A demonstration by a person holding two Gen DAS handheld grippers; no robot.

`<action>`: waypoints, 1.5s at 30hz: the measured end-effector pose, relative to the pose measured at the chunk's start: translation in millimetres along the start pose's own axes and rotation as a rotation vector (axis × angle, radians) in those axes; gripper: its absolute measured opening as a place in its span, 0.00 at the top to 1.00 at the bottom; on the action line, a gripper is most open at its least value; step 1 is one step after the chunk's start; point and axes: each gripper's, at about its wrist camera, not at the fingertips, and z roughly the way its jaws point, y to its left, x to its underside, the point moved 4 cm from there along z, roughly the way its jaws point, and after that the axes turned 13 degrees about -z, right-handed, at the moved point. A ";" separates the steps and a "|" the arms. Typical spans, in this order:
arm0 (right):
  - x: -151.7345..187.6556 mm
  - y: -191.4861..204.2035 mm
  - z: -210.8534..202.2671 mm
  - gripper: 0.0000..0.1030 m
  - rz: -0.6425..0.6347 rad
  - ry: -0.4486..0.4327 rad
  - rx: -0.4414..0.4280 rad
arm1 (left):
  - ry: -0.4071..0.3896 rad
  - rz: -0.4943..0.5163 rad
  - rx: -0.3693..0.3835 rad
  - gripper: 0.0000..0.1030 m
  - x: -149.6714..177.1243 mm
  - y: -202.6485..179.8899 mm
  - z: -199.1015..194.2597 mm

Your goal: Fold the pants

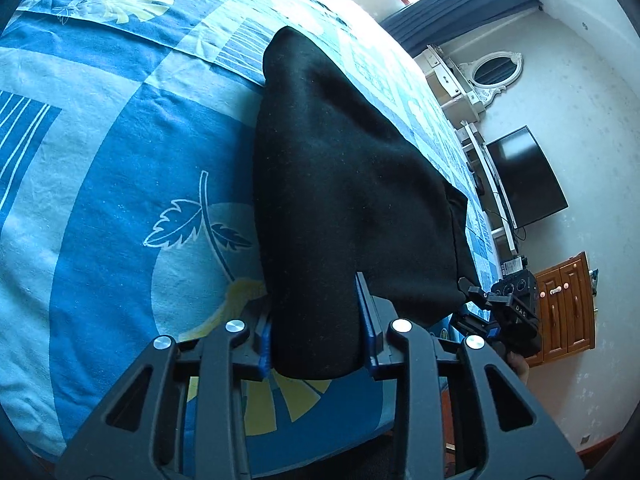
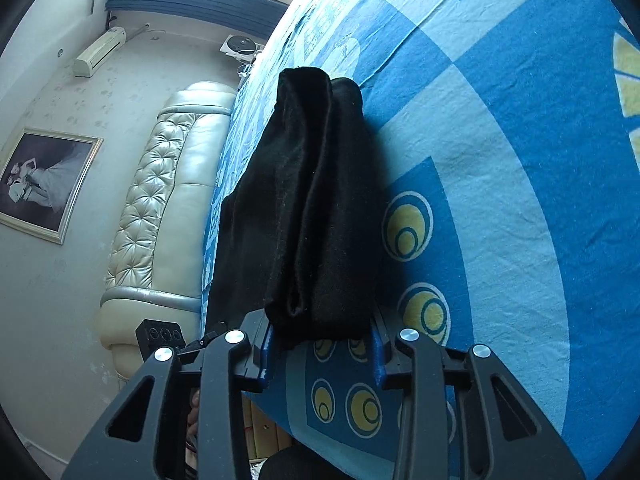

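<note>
Pants [image 1: 340, 184], black and already doubled into a narrow stack, lie on the blue patterned bed [image 1: 112, 152], stretching from the near edge toward the far side. Left gripper [image 1: 320, 332] and right gripper [image 2: 324, 344] each pinch a near corner, jaws narrowed onto the cloth, probably so both corners travel together and the next fold lands square.
</note>
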 end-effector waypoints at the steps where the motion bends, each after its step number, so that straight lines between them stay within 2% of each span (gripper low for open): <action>1: 0.1 -1.3 0.2 0.65 0.004 -0.004 -0.006 | -0.003 -0.001 0.002 0.69 -0.2 0.2 0.2; 10: 2.7 3.9 -5.0 0.65 -0.005 -0.008 -0.003 | -0.008 0.011 -0.009 0.69 8.5 -3.3 -5.3; 19: 2.6 -9.3 -3.2 0.64 0.022 -0.011 -0.037 | -0.008 0.020 -0.006 0.66 6.9 -0.2 1.5; 25: 2.7 -16.6 -3.3 0.61 0.035 -0.018 -0.070 | -0.017 0.038 -0.005 0.53 8.2 4.6 4.6; 27: 2.5 -18.2 -4.3 0.59 0.040 -0.024 -0.091 | -0.037 0.056 -0.014 0.40 8.2 5.8 5.1; 33: 2.6 -18.4 -7.2 0.50 0.047 -0.044 -0.147 | -0.044 0.040 0.039 0.18 7.7 6.5 7.2; 39: 4.3 -17.3 -10.8 0.48 0.049 -0.057 -0.155 | -0.060 0.087 -0.033 0.11 14.1 -4.8 9.4; 45: 10.3 -11.3 -20.0 0.38 0.034 -0.055 -0.132 | -0.108 0.150 -0.188 0.10 32.4 -16.7 5.7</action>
